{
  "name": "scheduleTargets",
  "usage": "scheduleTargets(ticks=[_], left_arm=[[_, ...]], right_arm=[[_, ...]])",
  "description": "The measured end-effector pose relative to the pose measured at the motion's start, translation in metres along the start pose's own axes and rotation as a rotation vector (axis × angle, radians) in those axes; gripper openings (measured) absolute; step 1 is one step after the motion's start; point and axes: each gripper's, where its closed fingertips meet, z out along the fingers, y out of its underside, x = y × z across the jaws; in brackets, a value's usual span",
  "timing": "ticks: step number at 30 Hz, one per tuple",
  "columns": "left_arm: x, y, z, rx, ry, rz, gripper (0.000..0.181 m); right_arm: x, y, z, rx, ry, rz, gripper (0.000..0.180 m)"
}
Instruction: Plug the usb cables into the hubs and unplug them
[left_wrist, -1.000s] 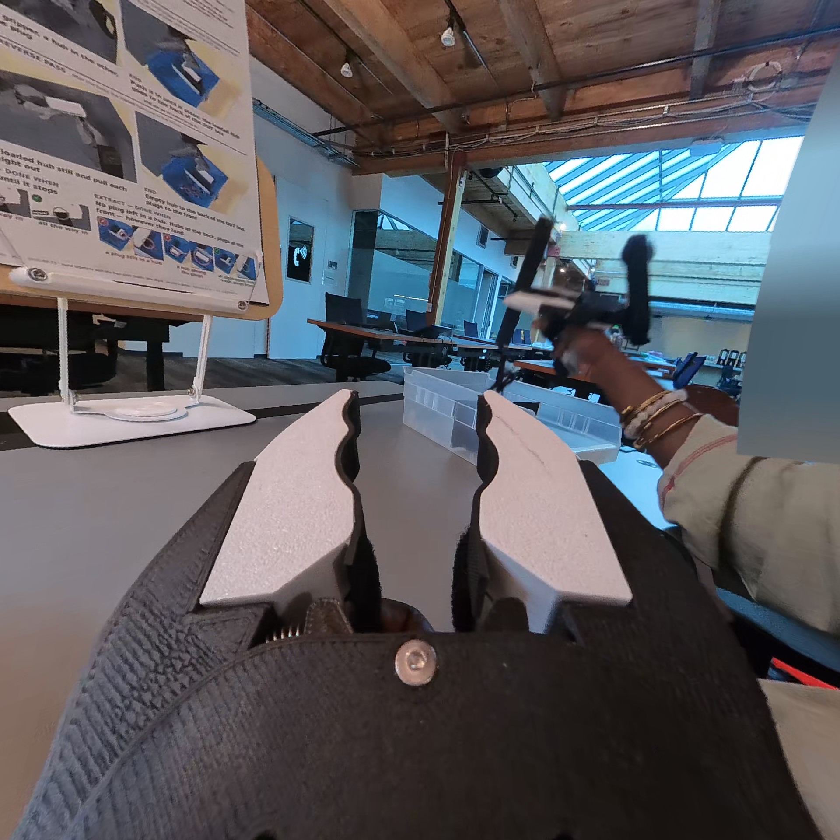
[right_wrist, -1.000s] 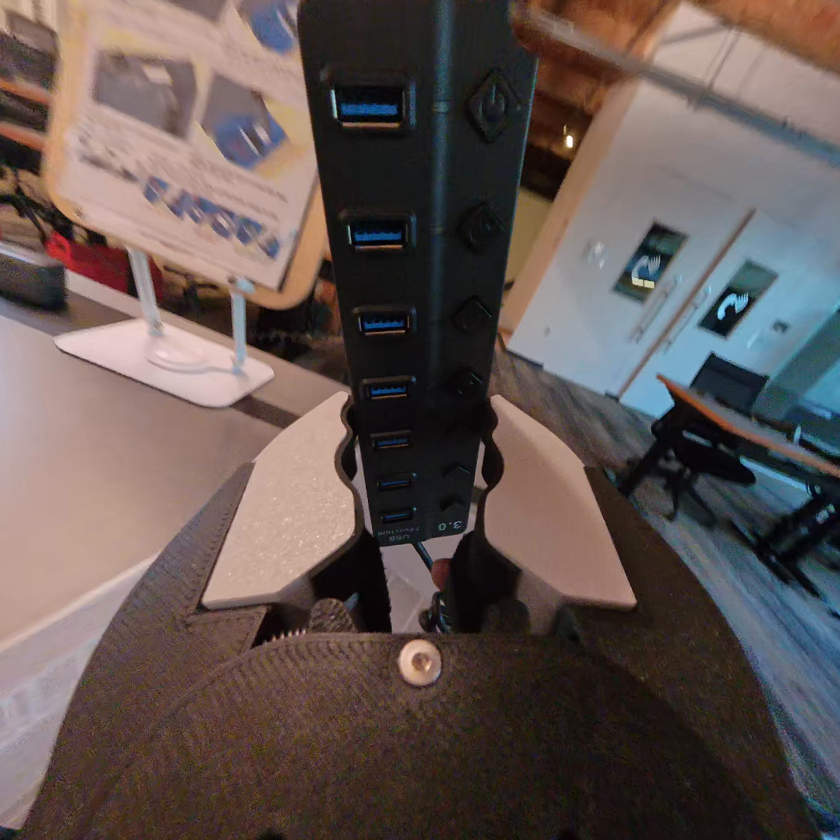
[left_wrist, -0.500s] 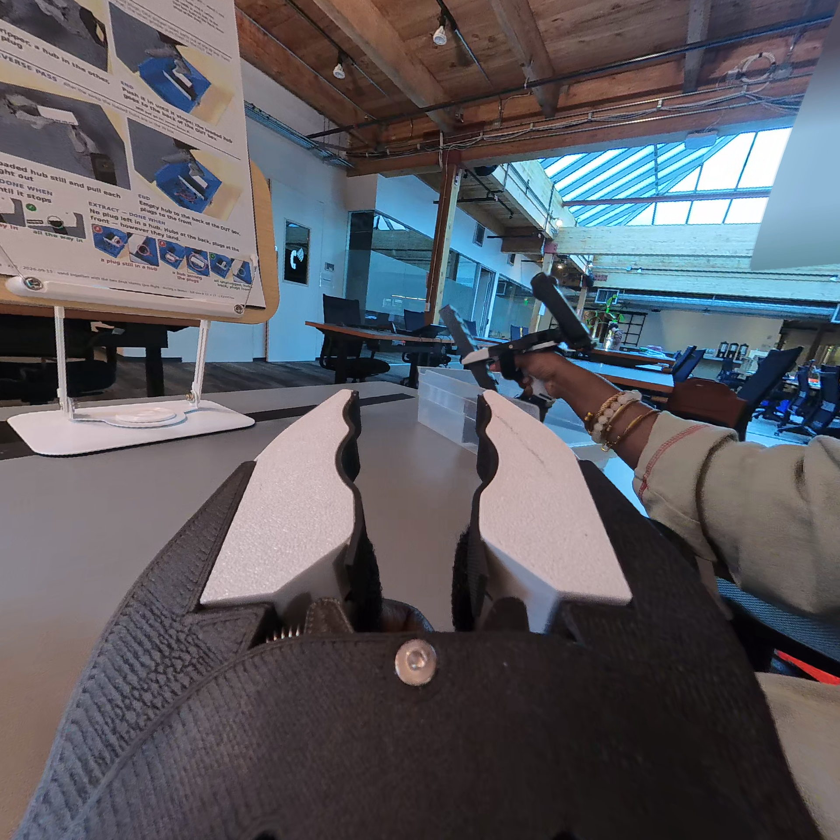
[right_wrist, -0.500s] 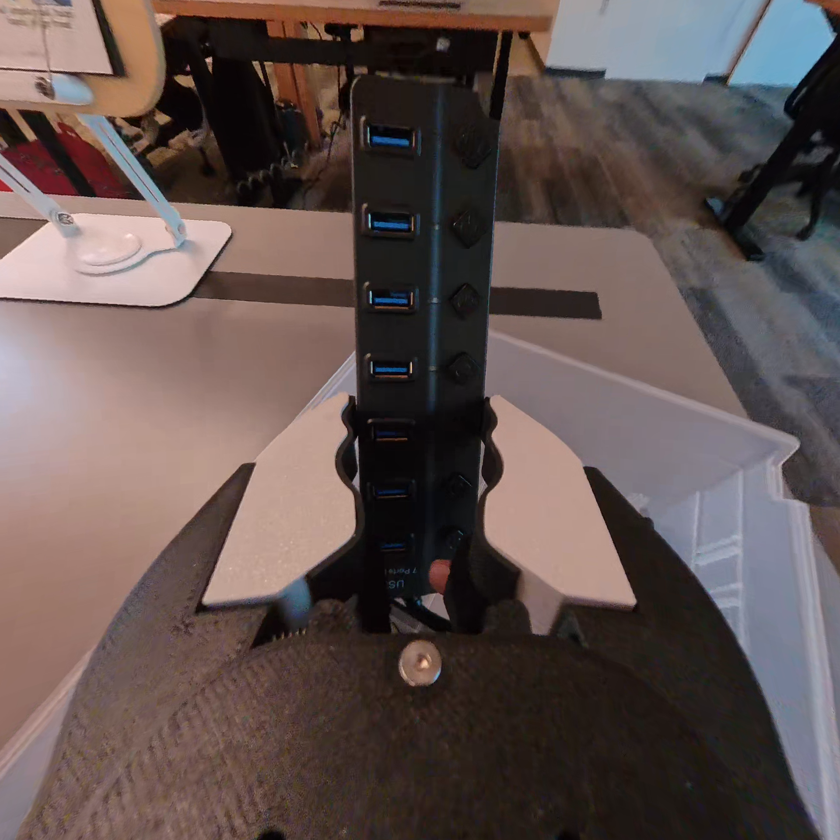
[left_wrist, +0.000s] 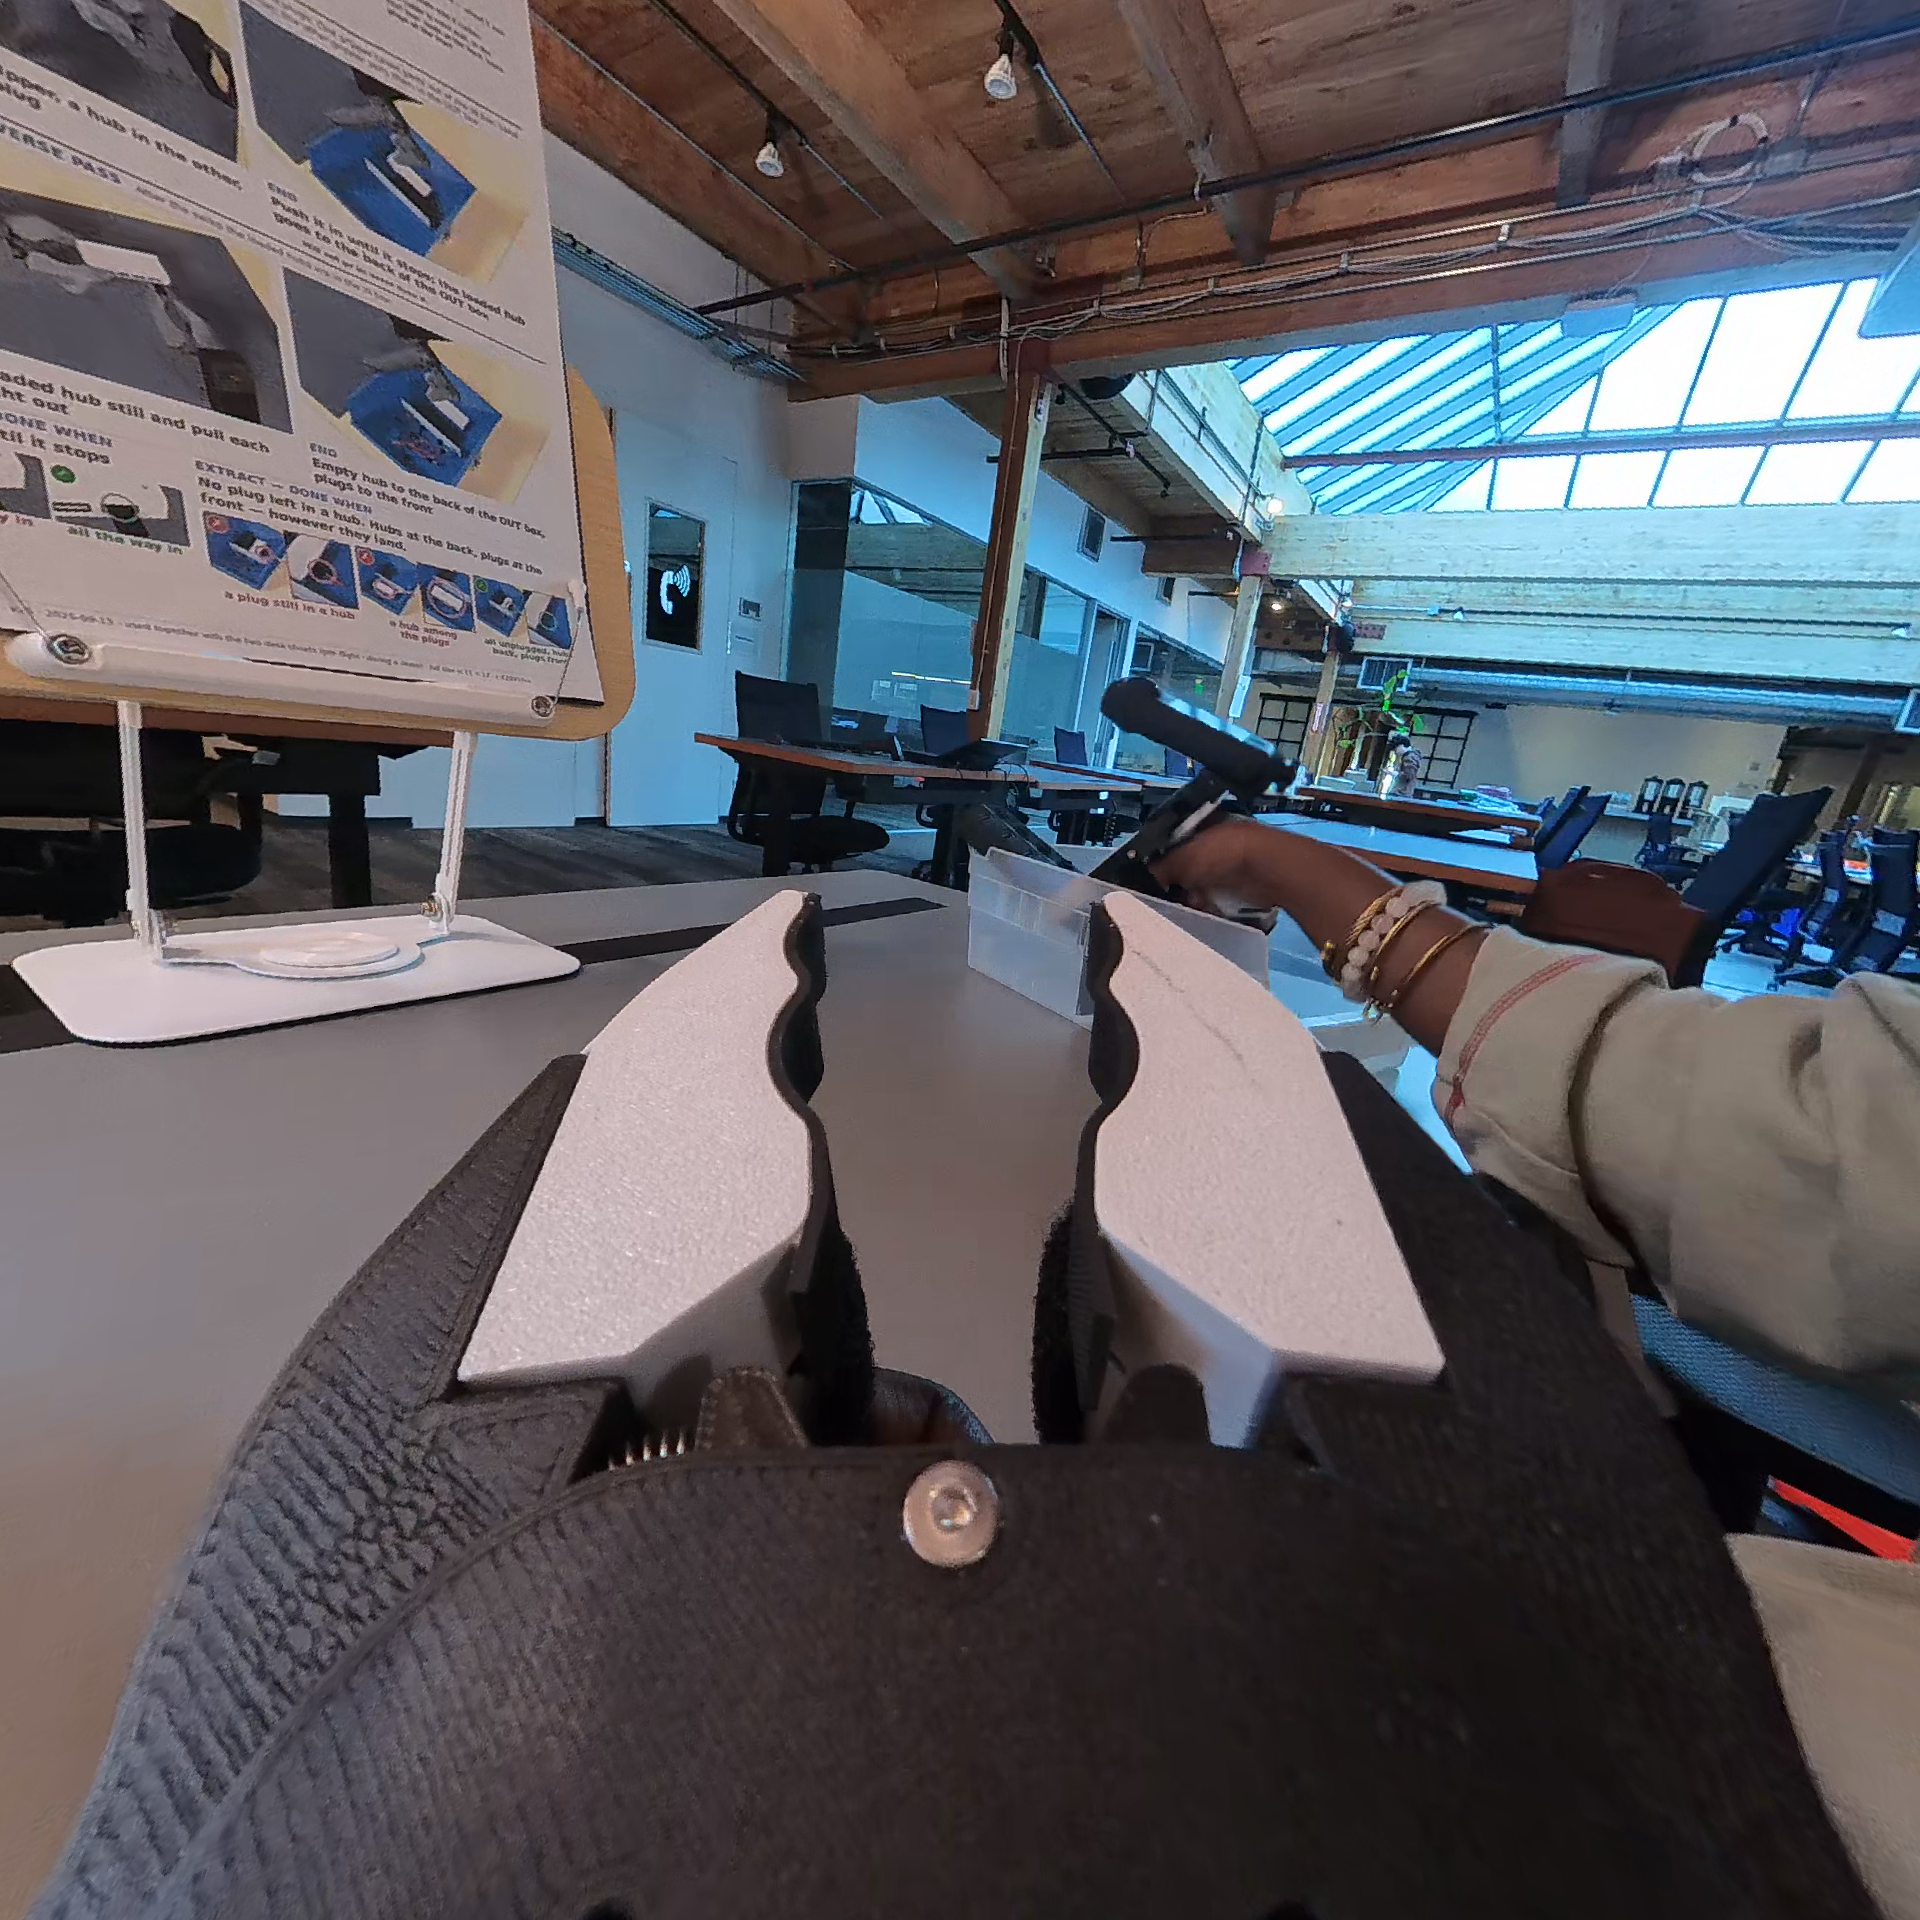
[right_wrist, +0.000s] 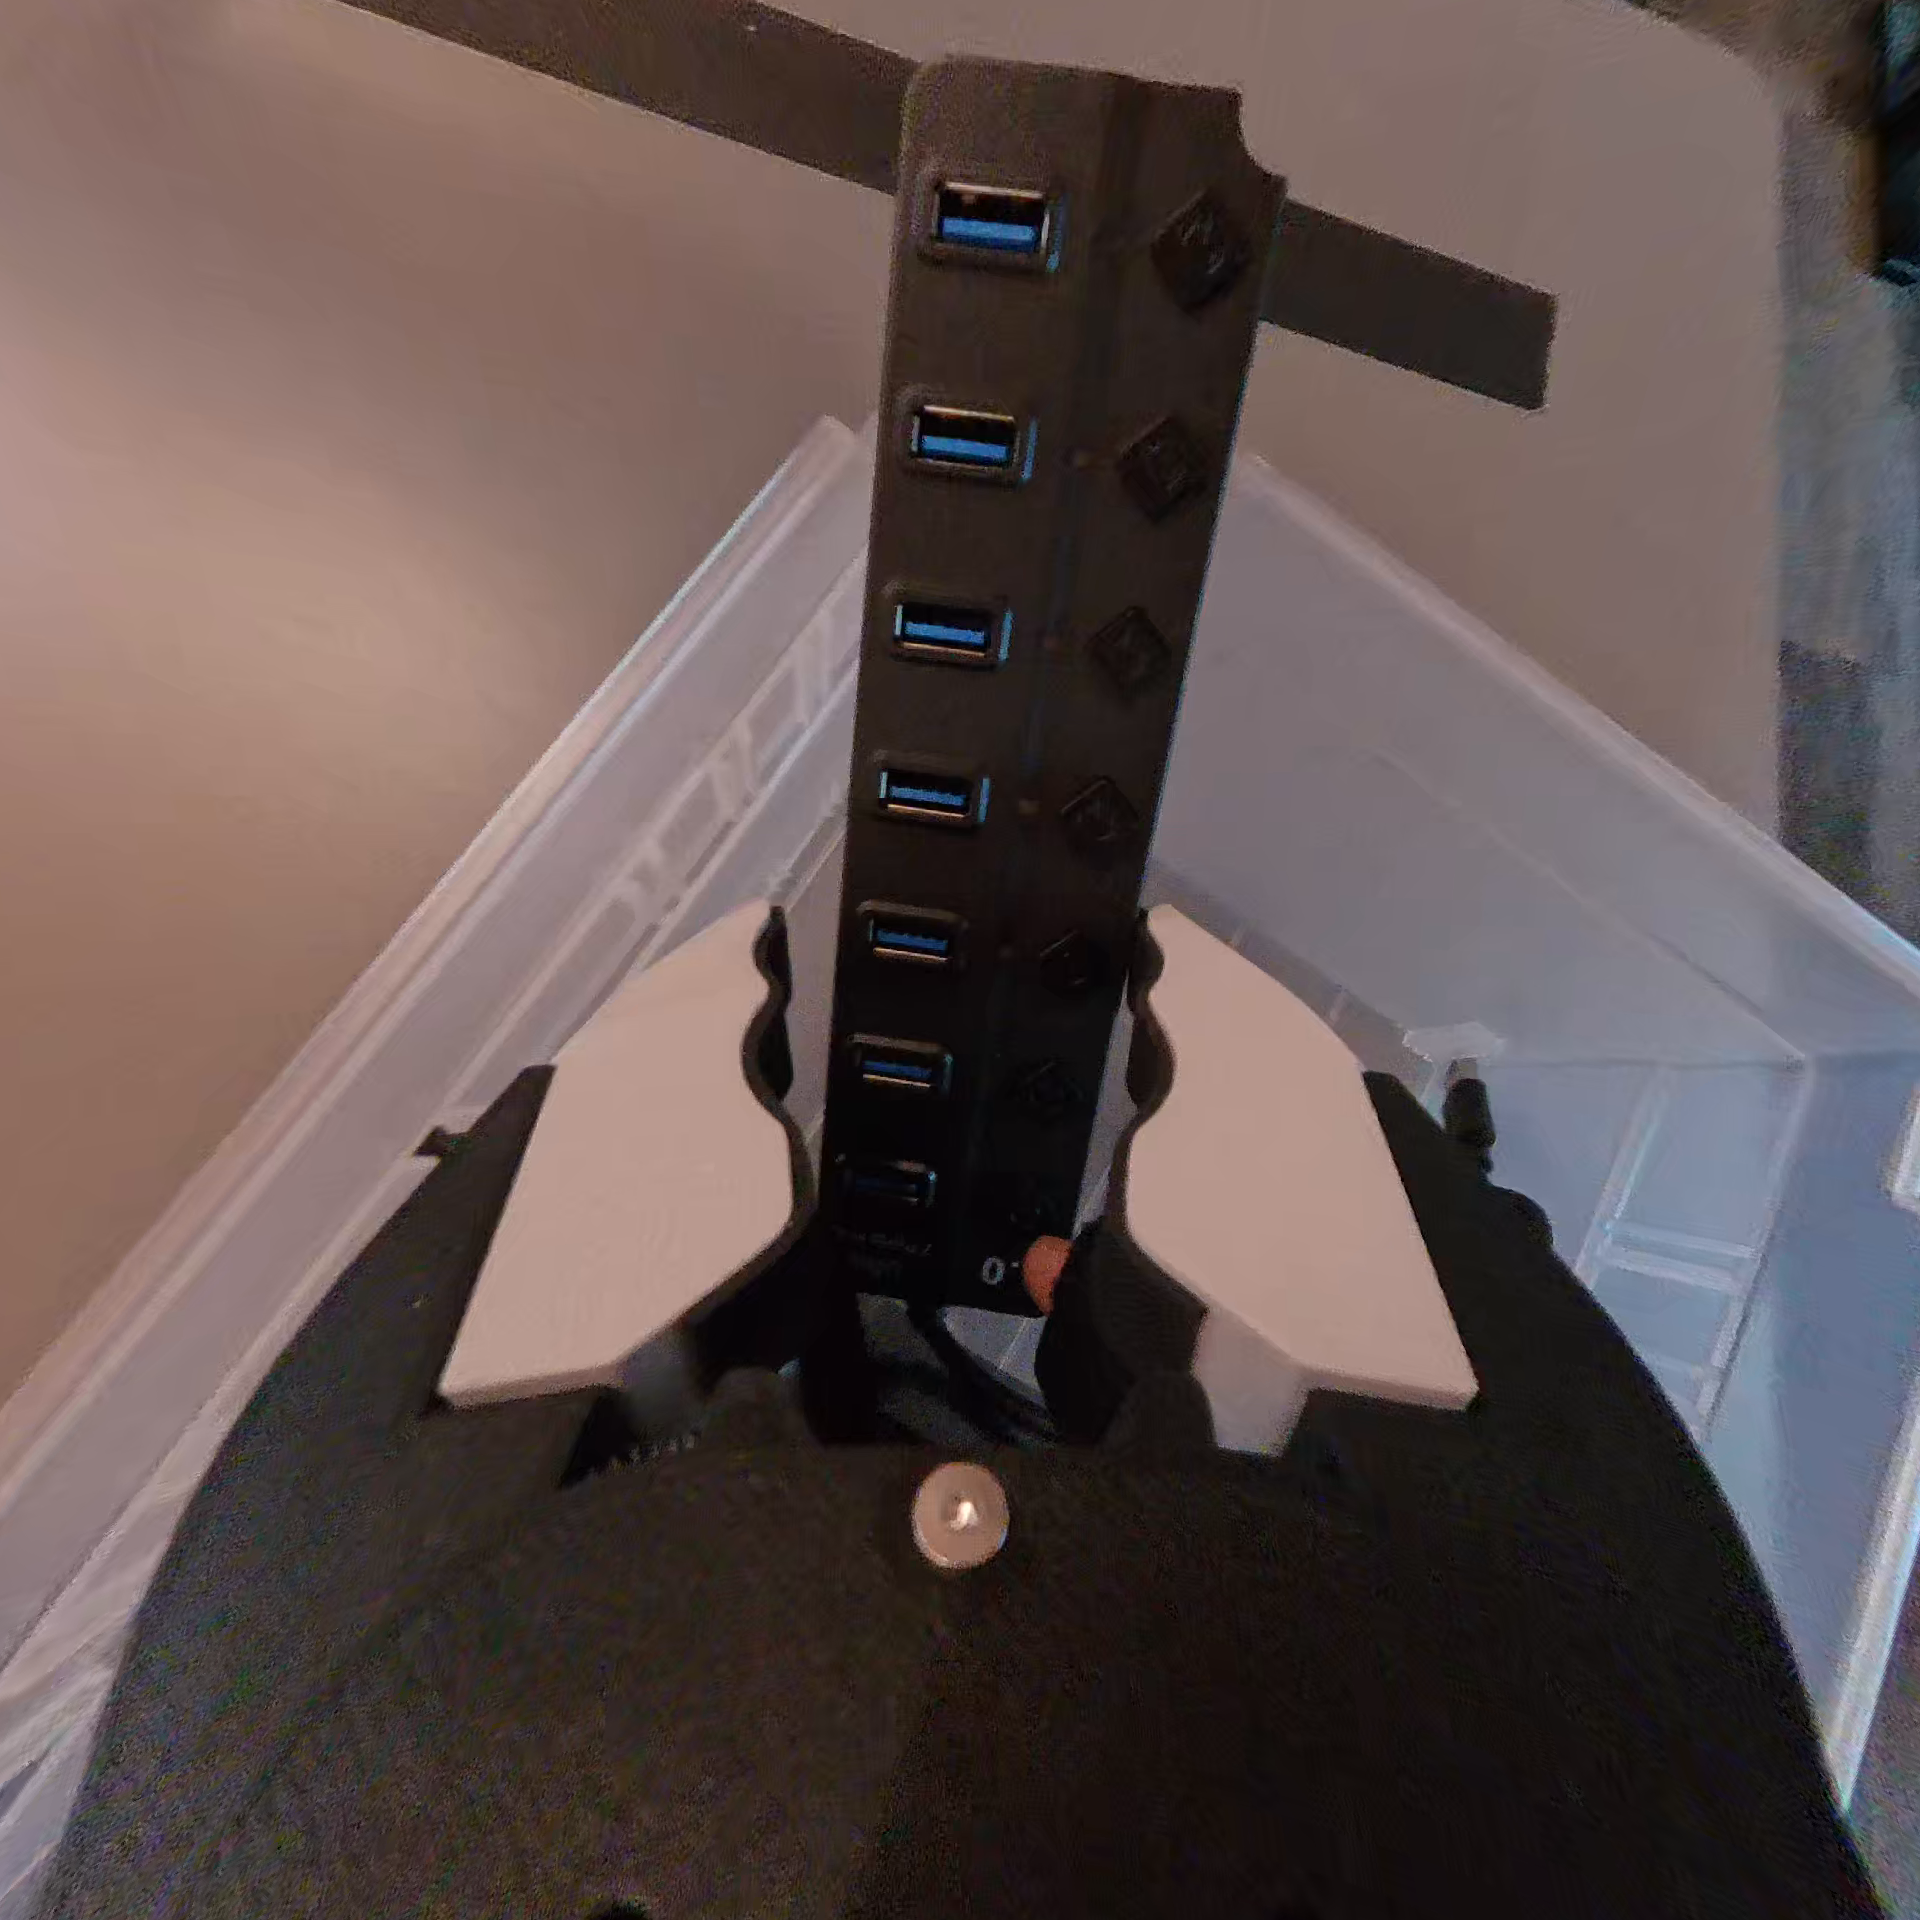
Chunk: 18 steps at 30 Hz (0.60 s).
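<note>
My right gripper (right_wrist: 956, 925) is shut on a long black USB hub (right_wrist: 1049, 499) with several empty blue ports and diamond-shaped buttons. It holds the hub lengthwise, pointing down over a clear plastic bin (right_wrist: 1455, 790). The hub's black cable runs back between the fingers. My left gripper (left_wrist: 948, 914) is open and empty, low over the grey table (left_wrist: 260, 1164). In the left wrist view the other gripper (left_wrist: 1184, 790) shows far off in a person's hand, tipped down at the clear bin (left_wrist: 1039, 935). No USB cable plugs are in view.
A white stand (left_wrist: 301, 961) holding an instruction sheet (left_wrist: 281, 343) stands at the table's back left. A black tape strip (right_wrist: 1413, 332) crosses the table beyond the bin. The person's sleeved arm (left_wrist: 1662, 1143) reaches across on the right. Office desks and chairs fill the background.
My right gripper has tipped downward with the hub, from pointing across the room to pointing into the clear bin. My left gripper has stayed open and still.
</note>
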Motion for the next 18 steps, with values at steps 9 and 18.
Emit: scheduleTargets(ticks=[9,18], left_arm=[[0.001,0.000,0.000,-0.002,0.002,0.002,0.049],[0.002,0.000,0.000,-0.004,0.004,0.011,0.048]], right_arm=[[-0.035,-0.020,-0.054,0.179,-0.143,0.045,0.037],[-0.126,0.041,-0.085,-0.006,-0.203,-0.162,0.049]])
